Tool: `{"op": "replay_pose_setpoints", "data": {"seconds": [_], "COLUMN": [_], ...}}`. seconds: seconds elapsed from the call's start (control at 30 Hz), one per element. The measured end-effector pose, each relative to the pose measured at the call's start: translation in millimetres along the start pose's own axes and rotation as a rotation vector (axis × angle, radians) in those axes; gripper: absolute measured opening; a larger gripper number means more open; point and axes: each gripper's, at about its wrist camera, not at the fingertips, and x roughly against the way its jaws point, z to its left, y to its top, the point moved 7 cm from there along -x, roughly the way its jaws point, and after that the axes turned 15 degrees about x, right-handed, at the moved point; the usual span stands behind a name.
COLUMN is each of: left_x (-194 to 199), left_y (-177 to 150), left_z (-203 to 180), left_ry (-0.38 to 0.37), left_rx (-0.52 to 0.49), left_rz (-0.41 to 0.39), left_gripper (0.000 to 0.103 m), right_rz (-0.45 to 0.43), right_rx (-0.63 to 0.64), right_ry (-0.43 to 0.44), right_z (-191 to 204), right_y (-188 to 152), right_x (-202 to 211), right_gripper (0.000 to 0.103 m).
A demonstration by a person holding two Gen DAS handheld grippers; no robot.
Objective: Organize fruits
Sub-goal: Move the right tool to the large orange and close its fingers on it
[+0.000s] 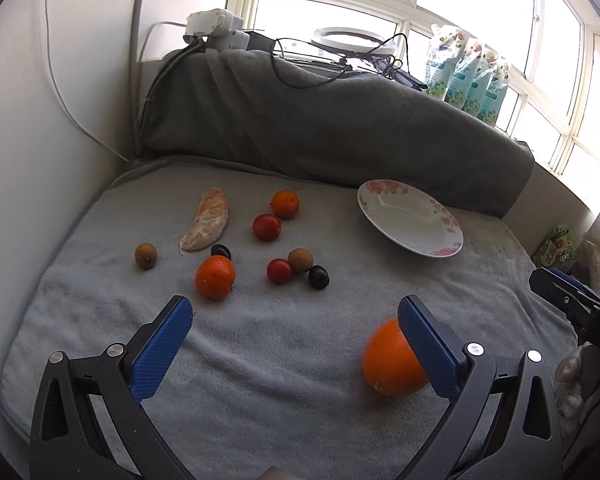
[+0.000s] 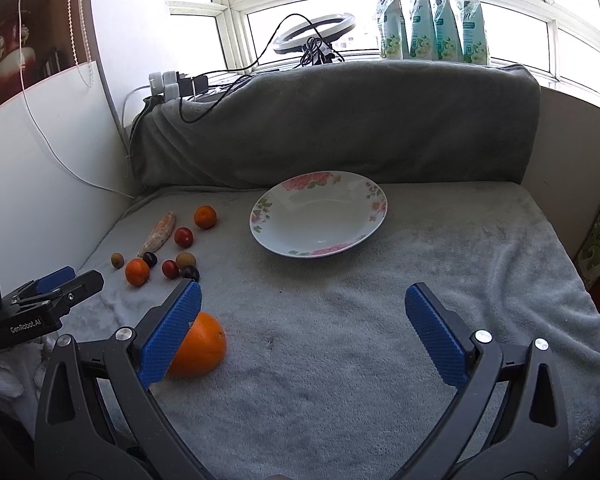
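Blue-padded left gripper point(image 1: 296, 316) and right gripper point(image 2: 304, 304) both spread wide, empty. Large orange point(image 1: 392, 364) on grey towel point(image 1: 260, 360) between them, floral plate point(image 2: 320, 216) ahead. Likely firm, rounded, prone to rolling; best pinched across the middle.

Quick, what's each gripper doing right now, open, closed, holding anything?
Left gripper: jaws open wide, holding nothing; the big orange lies by its right finger.
Right gripper: jaws open wide, holding nothing.
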Motion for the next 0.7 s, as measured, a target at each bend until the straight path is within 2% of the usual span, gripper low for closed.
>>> {"op": "replay_pose_setpoints", "data": {"seconds": [0.1,0.3,0.4,0.7], "left_x": [-3,-9,-12,-23], "left_y": [-11,-28,-37,-60], "left_z": [-1,-6,-10,-26], "left_ry": [-0.014,-0.084,-0.125,-0.220], "left_rx": [-0.011,-0.006,-0.006,0.000], "left_rz": [0.028,0.104,0.149,0.260], "left_gripper": [0.102,0.095,0.087,0.076], "right_rz": [0.013,0.054,0.078,0.148], "right_rx": [0.012,0.001,-0.001,-0.032], "right_ry": [0.049,0.168,0.214,0.388], "right_z": [8,23,30,55], "right_y": [-2,-8,-11,-20], "right_x": [-7,-26,-35,-59], "right_gripper": [0.103,0.103,0.103,0.092]}}
